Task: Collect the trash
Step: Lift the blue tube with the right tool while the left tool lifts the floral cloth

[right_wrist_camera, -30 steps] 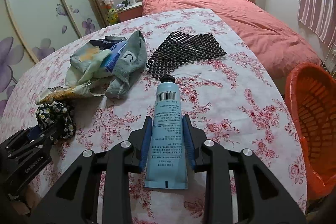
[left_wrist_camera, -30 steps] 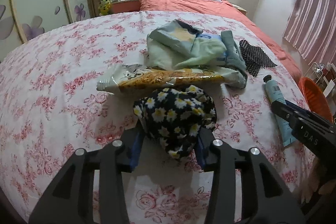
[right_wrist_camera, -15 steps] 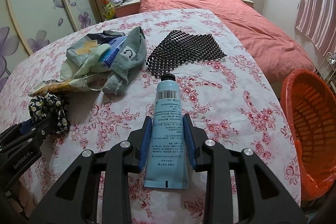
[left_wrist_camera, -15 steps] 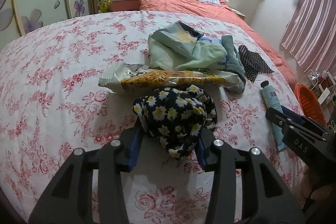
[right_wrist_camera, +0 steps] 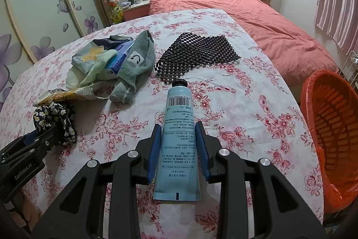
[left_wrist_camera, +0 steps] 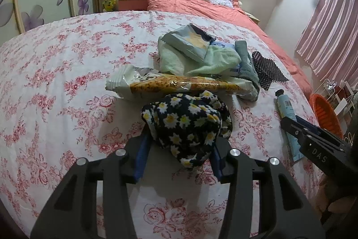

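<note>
A dark cloth bundle with daisy print (left_wrist_camera: 185, 120) rests on the flowered tablecloth between the pads of my left gripper (left_wrist_camera: 179, 153). The pads touch it on both sides while the jaws are opening slightly. My right gripper (right_wrist_camera: 179, 145) is shut on a light blue tube (right_wrist_camera: 179, 127) with a black cap, which points away from me low over the cloth. The left wrist view shows the tube (left_wrist_camera: 285, 106) with the right gripper (left_wrist_camera: 308, 136) at the far right. An orange basket (right_wrist_camera: 335, 127) stands beyond the table's right edge.
A long snack wrapper (left_wrist_camera: 179, 84) lies just behind the daisy bundle. Behind it is a heap of packets, a green cloth and a grey sock (right_wrist_camera: 134, 66). A black mesh mat (right_wrist_camera: 197, 53) lies beyond the tube's cap. A bed with a coral cover (right_wrist_camera: 257, 21) stands past the table.
The left wrist view has tilted a little, and the left jaws stand slightly wider around the daisy bundle. The right gripper and the tube have stayed put.
</note>
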